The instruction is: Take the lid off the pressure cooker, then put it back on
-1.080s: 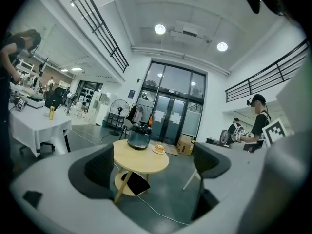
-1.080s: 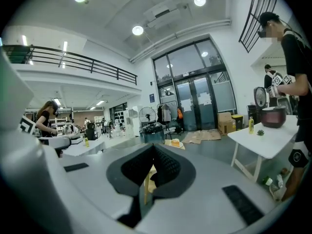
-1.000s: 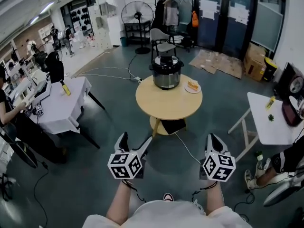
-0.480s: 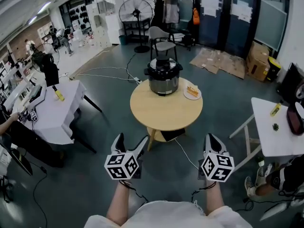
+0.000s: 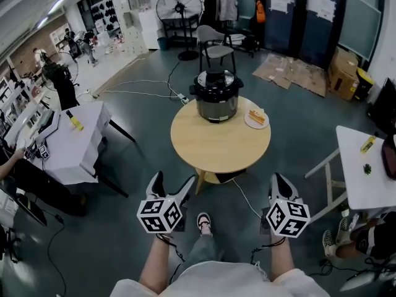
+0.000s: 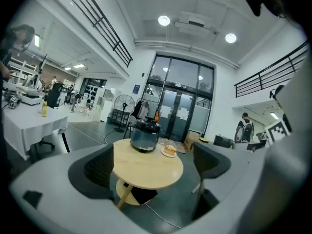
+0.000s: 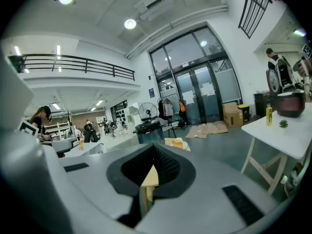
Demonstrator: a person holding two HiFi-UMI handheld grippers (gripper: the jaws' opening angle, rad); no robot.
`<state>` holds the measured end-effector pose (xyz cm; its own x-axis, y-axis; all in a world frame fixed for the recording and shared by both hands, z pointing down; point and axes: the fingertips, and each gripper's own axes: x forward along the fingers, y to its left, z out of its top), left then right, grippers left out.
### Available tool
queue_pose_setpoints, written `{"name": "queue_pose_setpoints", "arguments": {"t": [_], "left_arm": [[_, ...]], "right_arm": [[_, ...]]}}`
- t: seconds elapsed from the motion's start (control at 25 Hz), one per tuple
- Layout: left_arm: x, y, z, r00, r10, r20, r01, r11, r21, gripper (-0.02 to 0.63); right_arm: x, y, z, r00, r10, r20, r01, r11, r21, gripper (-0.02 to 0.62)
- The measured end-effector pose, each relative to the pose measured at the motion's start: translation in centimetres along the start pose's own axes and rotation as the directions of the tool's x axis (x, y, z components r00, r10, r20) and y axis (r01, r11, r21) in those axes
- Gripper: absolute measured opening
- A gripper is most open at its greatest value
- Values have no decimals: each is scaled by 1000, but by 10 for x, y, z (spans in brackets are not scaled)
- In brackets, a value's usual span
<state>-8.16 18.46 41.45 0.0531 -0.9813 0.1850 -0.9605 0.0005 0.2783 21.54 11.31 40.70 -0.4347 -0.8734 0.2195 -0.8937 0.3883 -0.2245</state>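
The black and steel pressure cooker (image 5: pixel 216 96) stands at the far side of a round wooden table (image 5: pixel 219 144), its lid (image 5: pixel 216 78) on top. Both grippers hang in the air well short of the table, touching nothing. My left gripper (image 5: pixel 172 187) is open, and through its spread fingers (image 6: pixel 100 167) I see the cooker (image 6: pixel 145 135) and the table (image 6: pixel 146 168). My right gripper (image 5: pixel 282 187) is shut, its jaws together with only a slit. In the right gripper view the cooker (image 7: pixel 148 130) shows above that gripper (image 7: pixel 152 172).
A white plate with a slice of cake (image 5: pixel 255 117) sits right of the cooker. White tables stand at left (image 5: pixel 74 141) and right (image 5: pixel 365 172). A cable (image 5: pixel 244 193) runs over the floor from under the round table. A chair (image 5: pixel 213 45) and fan (image 5: pixel 179 8) stand behind. My shoe (image 5: pixel 203 223) shows below.
The table and cooker have come closer and lower in the head view as I walk toward them; a shoe has come into view. Both grippers keep their pose and states.
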Motion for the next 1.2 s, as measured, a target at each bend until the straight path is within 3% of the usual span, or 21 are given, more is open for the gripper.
{"name": "queue_pose_setpoints", "arguments": {"t": [0.6,1.2], "left_arm": [[170,43,65,994,-108,-3,108,993,40,497],[328,79,116,969,-246,-34,248,967,54,497]], "right_arm": [[154,-6,55,998,-48,49,45,997,57,0],[288,-9,100,990,-132,60,129,991,44,0]]}}
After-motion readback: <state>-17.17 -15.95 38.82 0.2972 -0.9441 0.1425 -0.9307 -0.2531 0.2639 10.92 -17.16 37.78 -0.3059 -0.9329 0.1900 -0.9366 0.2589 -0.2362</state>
